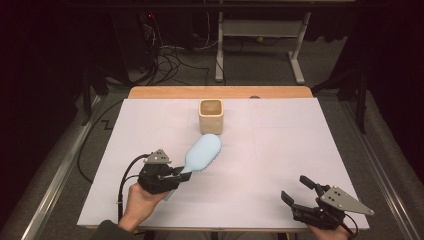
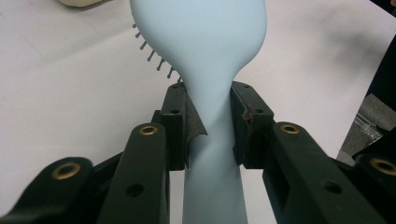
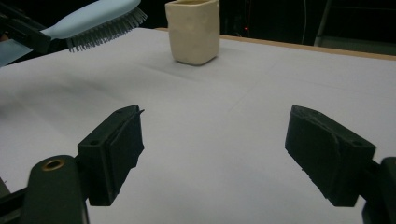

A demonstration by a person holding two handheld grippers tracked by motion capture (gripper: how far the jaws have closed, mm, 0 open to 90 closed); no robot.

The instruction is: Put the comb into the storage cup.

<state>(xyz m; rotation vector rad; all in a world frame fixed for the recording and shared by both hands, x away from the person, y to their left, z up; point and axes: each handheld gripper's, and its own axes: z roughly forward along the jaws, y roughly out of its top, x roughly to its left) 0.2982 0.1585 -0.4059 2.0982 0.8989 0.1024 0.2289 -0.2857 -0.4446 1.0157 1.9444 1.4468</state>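
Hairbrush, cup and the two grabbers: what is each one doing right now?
Hairbrush: lifted off the table, held by its handle, bristles facing down.
Cup: standing upright on the table, nothing sticking out of it, apart from the brush.
Left gripper: shut on the hairbrush handle.
Right gripper: open, holding nothing, low over the table.
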